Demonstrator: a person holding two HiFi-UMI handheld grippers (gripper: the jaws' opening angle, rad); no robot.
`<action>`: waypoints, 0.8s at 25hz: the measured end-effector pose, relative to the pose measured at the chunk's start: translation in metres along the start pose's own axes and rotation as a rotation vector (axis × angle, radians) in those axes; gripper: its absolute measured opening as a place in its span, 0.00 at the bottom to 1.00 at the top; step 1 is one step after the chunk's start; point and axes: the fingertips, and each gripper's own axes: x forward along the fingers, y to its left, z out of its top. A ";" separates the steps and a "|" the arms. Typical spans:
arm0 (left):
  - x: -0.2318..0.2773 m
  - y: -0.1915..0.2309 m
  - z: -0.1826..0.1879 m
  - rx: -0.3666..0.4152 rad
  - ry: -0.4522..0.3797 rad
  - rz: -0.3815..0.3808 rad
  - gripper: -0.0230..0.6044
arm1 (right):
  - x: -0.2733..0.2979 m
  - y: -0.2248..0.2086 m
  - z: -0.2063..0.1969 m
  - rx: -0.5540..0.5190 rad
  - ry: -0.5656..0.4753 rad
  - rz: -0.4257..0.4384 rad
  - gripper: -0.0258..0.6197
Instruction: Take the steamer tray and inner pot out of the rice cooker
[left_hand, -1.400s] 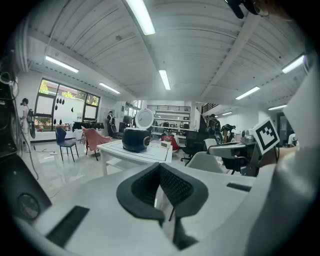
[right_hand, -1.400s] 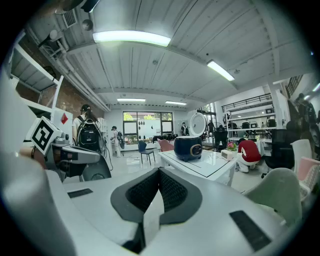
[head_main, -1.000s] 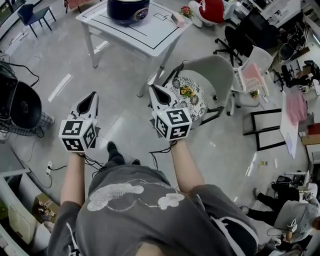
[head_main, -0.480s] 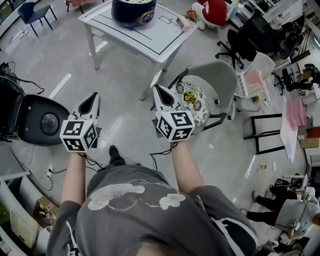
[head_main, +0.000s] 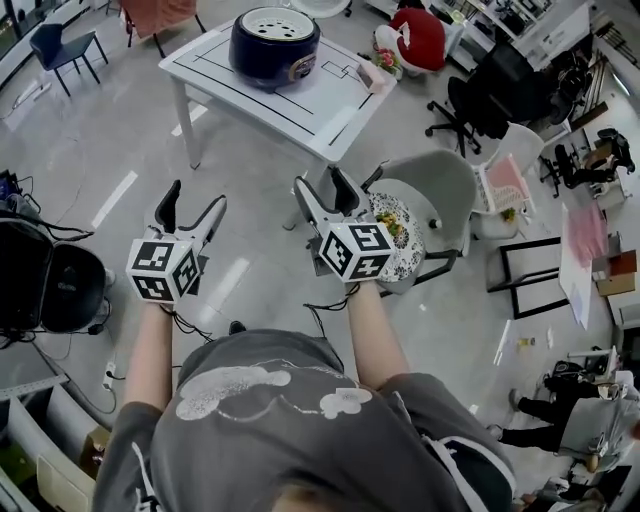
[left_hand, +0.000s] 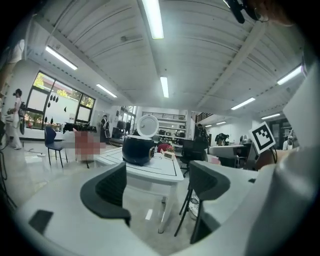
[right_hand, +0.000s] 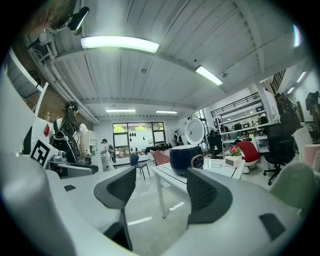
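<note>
Pale glossy floor fills most of the head view. A white rectangular worktop (head_main: 310, 95), ruled with thin black lines, stands well ahead of the person. Just beside it is a grey shell chair (head_main: 445, 180) with a patterned round cushion. On the worktop sits a rounded, dark blue rice cooker (head_main: 273, 45). Both gripper views show it only from the side, its round white lid (left_hand: 148, 125) standing upright. Only the head view looks down into its mouth, where a white perforated steamer tray (head_main: 273, 22) lies in place. The inner pot cannot be made out. The left gripper (head_main: 197, 195) and right gripper (head_main: 318, 178) are held well short of the worktop. Their dark ribbed jaws have just been opening and stand wide apart with nothing between them.
</note>
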 end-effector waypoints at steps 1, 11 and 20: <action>0.000 0.007 0.000 -0.001 -0.009 0.001 0.66 | 0.005 0.001 -0.001 0.003 0.005 -0.010 0.52; 0.029 0.063 -0.020 -0.058 0.030 0.023 0.70 | 0.055 -0.021 -0.019 0.019 0.087 -0.064 0.52; 0.108 0.114 -0.013 -0.093 0.072 0.062 0.70 | 0.157 -0.081 -0.016 0.061 0.081 -0.032 0.52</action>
